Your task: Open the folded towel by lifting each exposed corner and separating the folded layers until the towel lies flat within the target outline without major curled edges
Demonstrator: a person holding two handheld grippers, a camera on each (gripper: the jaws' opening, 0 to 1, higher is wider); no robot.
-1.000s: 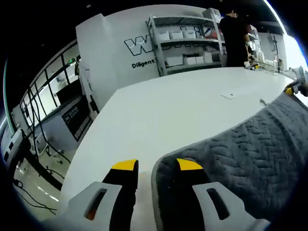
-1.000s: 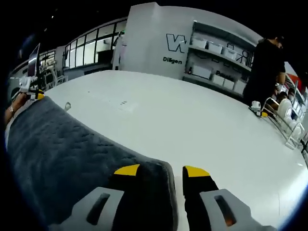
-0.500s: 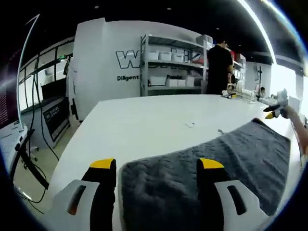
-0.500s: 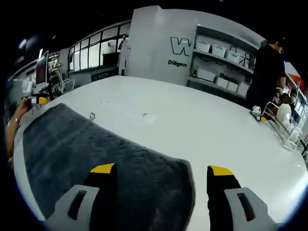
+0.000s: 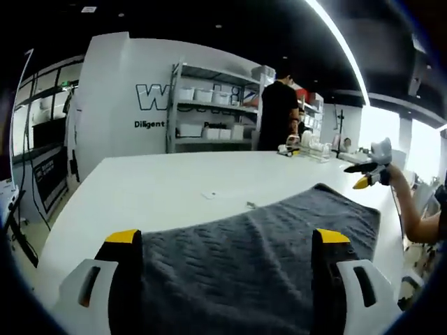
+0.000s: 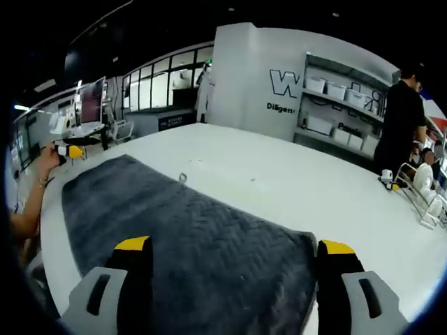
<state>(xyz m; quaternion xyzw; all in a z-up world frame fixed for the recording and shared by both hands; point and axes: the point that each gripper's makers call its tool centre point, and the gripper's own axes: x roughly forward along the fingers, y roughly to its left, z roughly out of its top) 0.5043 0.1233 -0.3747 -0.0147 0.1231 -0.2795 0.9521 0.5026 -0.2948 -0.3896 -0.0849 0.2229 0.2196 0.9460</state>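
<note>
The dark grey quilted towel [image 5: 265, 244] lies spread on the white table [image 5: 160, 188]. My left gripper [image 5: 227, 239] hovers over its near edge, jaws wide open, with nothing between its yellow-tipped fingers [image 5: 124, 237]. Across the towel a hand holds the right gripper [image 5: 367, 174] above the far corner. In the right gripper view the same towel [image 6: 181, 230] stretches away to the left. My right gripper [image 6: 235, 246] stands open above the towel's near end. The left gripper [image 6: 70, 150] shows small at the far left in a hand.
A small clear object [image 6: 184, 178] lies on the table just beyond the towel's long edge. A dish rack [image 6: 426, 199] stands near the table's right edge. A person in black [image 5: 278, 115] stands at shelves [image 5: 209, 112] with white bins behind the table.
Both grippers opened from the towel corners they were pinching and drew back. The towel now lies flatter and wider on the table.
</note>
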